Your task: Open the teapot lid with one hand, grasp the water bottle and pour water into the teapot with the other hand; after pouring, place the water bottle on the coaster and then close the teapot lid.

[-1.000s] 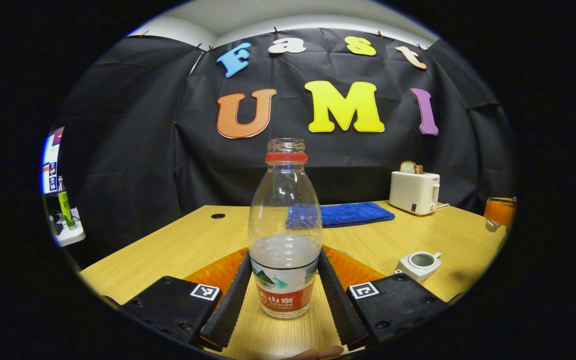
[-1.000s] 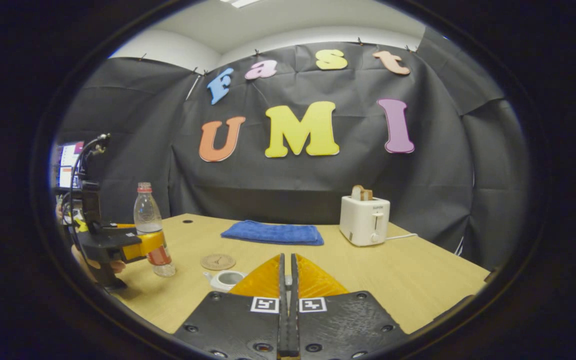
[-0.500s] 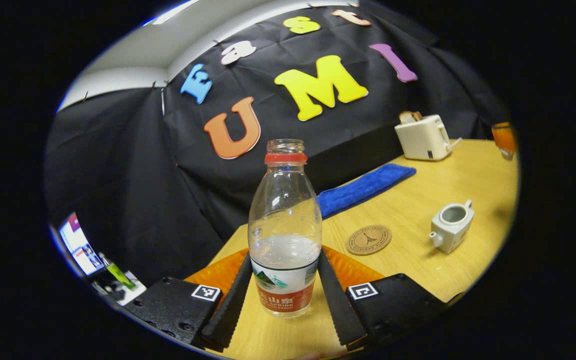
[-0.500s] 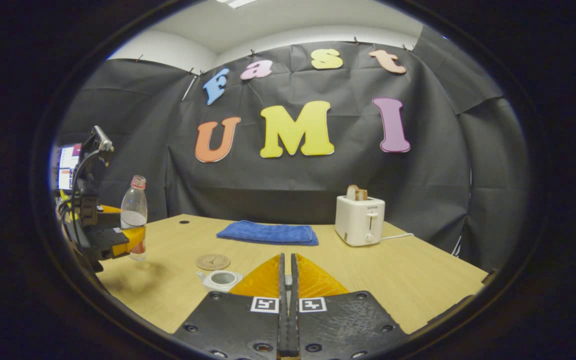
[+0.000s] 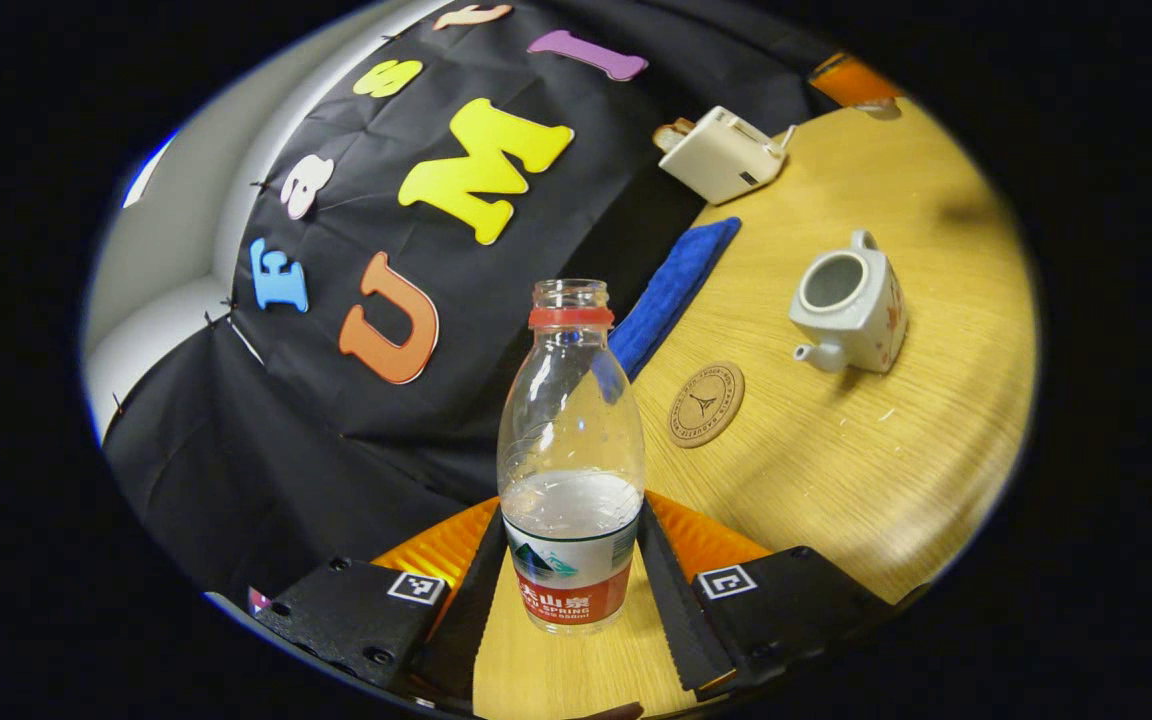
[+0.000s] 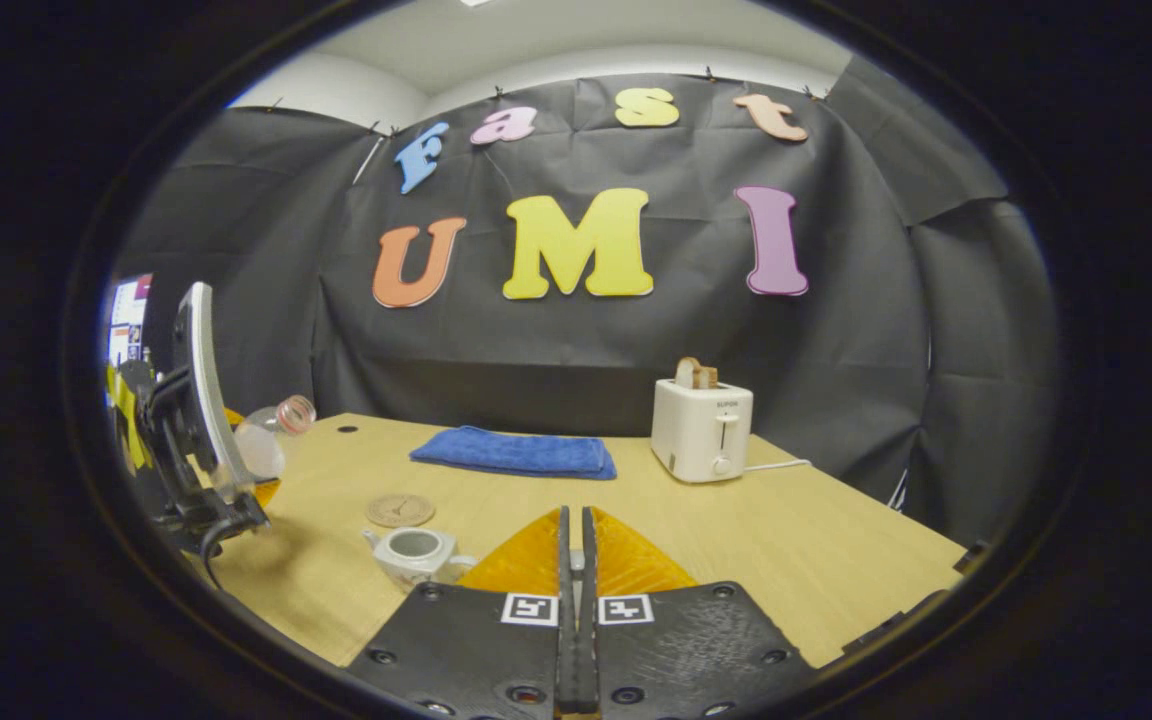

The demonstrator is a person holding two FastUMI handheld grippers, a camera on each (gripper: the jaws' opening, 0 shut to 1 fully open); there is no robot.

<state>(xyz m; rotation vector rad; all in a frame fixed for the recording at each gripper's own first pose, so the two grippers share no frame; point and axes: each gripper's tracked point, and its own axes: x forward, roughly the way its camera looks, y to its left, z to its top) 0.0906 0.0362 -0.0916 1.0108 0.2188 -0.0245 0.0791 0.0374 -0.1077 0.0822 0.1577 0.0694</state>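
My left gripper is shut on a clear, uncapped water bottle with a red neck ring, water in its lower half. In the right gripper view the bottle hangs tilted at the far left, its neck toward the table's middle. The white teapot stands with no lid, beyond a round cork coaster. My right gripper has its jaws together above the teapot. In the left gripper view a small pale piece, apparently the lid, shows at the tip of the right gripper.
A white toaster with toast stands at the back right of the wooden table. A folded blue cloth lies at the back middle. The coaster lies just behind the teapot.
The left gripper has lifted the bottle off the table and tipped it steeply toward the teapot. The right gripper has drifted slightly; the teapot looks a little closer in its view.
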